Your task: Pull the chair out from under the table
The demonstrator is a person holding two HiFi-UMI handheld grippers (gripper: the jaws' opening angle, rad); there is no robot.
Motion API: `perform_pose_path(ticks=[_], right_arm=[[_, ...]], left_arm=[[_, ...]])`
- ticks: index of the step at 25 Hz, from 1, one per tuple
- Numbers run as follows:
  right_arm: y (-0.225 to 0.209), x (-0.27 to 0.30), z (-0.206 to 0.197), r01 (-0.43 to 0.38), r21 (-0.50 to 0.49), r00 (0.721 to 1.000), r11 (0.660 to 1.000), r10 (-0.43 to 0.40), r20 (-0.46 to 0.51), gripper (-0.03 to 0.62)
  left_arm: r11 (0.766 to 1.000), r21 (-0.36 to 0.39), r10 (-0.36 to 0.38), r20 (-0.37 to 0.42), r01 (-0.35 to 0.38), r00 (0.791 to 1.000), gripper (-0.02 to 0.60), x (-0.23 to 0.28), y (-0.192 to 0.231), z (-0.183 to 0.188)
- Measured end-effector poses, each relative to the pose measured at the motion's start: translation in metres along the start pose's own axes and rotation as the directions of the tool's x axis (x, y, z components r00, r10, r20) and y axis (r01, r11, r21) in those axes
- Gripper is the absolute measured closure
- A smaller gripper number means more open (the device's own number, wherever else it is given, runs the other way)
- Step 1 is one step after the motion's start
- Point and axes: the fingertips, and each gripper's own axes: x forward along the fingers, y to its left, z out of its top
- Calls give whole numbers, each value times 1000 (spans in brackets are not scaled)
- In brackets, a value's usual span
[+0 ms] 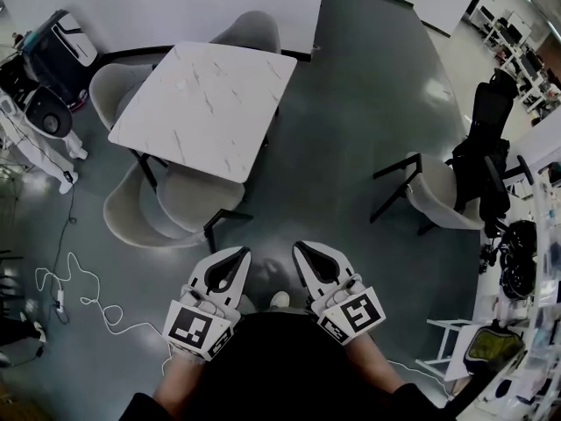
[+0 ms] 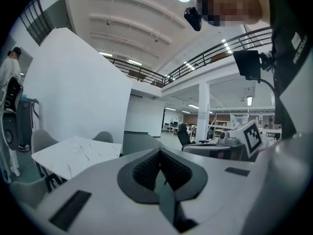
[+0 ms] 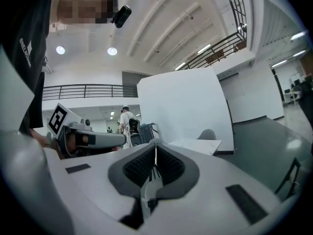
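Observation:
A white marble table (image 1: 202, 103) stands on the grey floor ahead of me. A beige chair (image 1: 188, 202) is tucked under its near edge, with black legs showing. A second beige chair (image 1: 127, 222) sits at the near left corner, and two more are at the left (image 1: 112, 84) and far (image 1: 250, 32) sides. My left gripper (image 1: 240, 253) and right gripper (image 1: 301, 247) are held side by side in front of my body, well short of the chair. Both are shut and hold nothing. In the left gripper view the table (image 2: 73, 153) lies ahead to the left.
A lone beige chair (image 1: 436, 191) and a black office chair (image 1: 486, 139) stand to the right. Machines (image 1: 53, 51) and a white cable (image 1: 83, 292) are on the floor at the left. A white partition (image 3: 186, 106) rises behind the table. A person (image 3: 126, 119) stands far off.

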Motion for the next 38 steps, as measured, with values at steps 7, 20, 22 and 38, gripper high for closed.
perform_pose_path(ticks=[7, 20, 22, 38], right_arm=[[0, 25, -6, -42, 19, 999, 999, 42, -24, 580], [13, 166, 6, -73, -28, 996, 997, 71, -62, 579], [17, 194, 8, -78, -38, 995, 996, 75, -68, 580], [42, 330, -14, -222, -31, 962, 975, 214, -168, 579]], left_arm=[[999, -29, 34, -12, -34, 999, 577, 0, 22, -5], [997, -59, 60, 9, -59, 998, 577, 3, 166, 16], [996, -67, 65, 5, -64, 998, 577, 1, 194, 19], [940, -144, 298, -93, -309, 950, 561, -42, 347, -16]])
